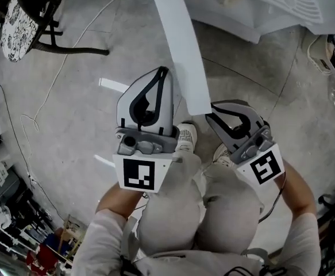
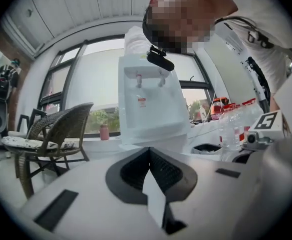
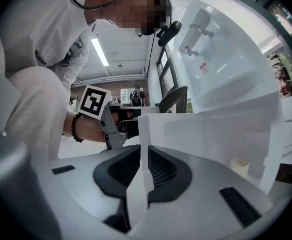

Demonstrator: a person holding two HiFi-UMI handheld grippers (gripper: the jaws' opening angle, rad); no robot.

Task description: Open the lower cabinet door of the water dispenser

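The white water dispenser (image 2: 151,104) stands ahead, and its base (image 1: 253,4) shows at the top of the head view. Its lower cabinet door (image 1: 181,39) is swung out toward me as a long white panel. My right gripper (image 1: 208,115) is shut on the door's free edge, and in the right gripper view that edge (image 3: 196,134) runs straight between the black pads (image 3: 161,169) of the right gripper (image 3: 141,149). My left gripper (image 1: 166,69) hovers just left of the door, shut with nothing in it, and the left gripper view shows the left gripper (image 2: 149,151) pointing at the dispenser.
A wicker chair (image 1: 23,16) stands at the far left, with a thin cable (image 1: 58,68) trailing over the concrete floor. Shoes (image 1: 322,50) lie at the right. My own legs and feet (image 1: 184,137) are under the grippers. Clear bottles (image 2: 231,129) stand right of the dispenser.
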